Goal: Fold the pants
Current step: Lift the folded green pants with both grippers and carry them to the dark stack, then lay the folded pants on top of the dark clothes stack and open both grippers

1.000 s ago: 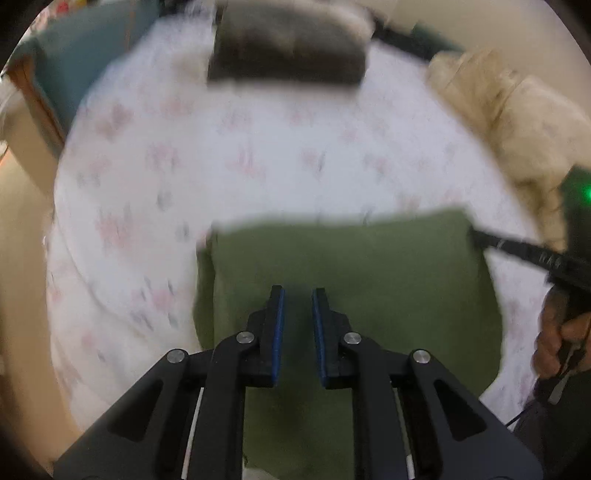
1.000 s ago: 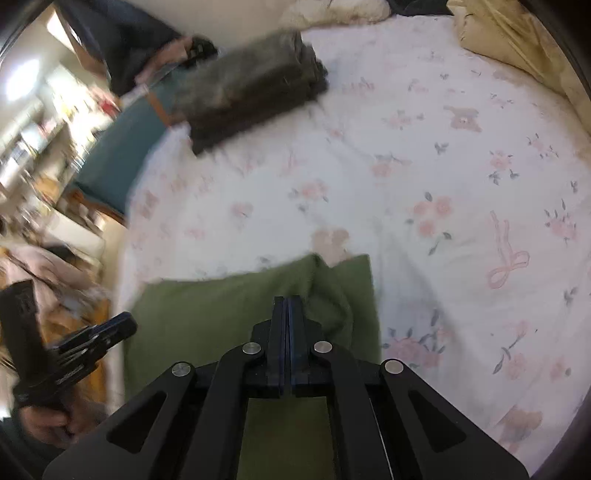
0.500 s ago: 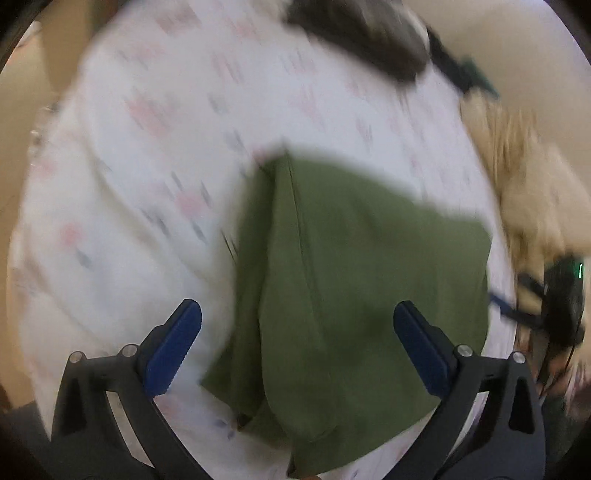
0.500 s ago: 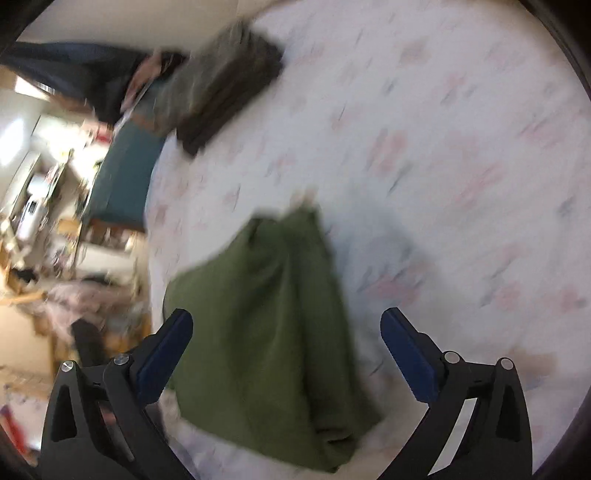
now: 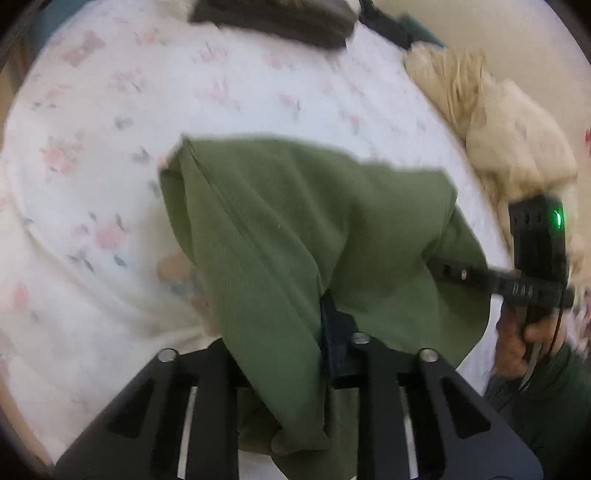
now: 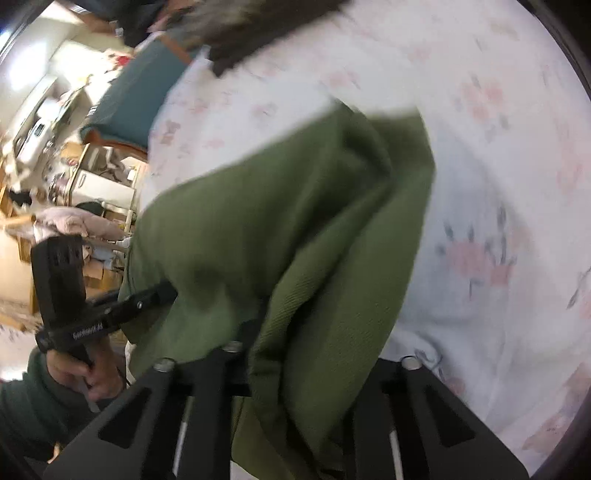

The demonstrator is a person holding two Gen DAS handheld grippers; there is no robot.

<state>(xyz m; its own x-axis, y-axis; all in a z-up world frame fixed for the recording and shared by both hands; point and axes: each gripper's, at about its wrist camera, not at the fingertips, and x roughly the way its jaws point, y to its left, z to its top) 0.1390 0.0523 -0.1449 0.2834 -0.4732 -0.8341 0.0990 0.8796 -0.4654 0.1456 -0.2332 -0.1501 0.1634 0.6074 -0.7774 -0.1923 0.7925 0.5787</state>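
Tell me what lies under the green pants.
Under the green pants the floral bedsheet shows around every edge. Whatever lies beneath the middle is covered, as are the fingers of both grippers, draped in cloth.

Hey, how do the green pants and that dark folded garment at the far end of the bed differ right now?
The green pants are olive, near the camera, draped and bunched; the dark folded garment is grey-black and lies far off as a flat stack. The left gripper and right gripper have just closed on the pants; nothing touches the dark garment. Both rest on the floral sheet.
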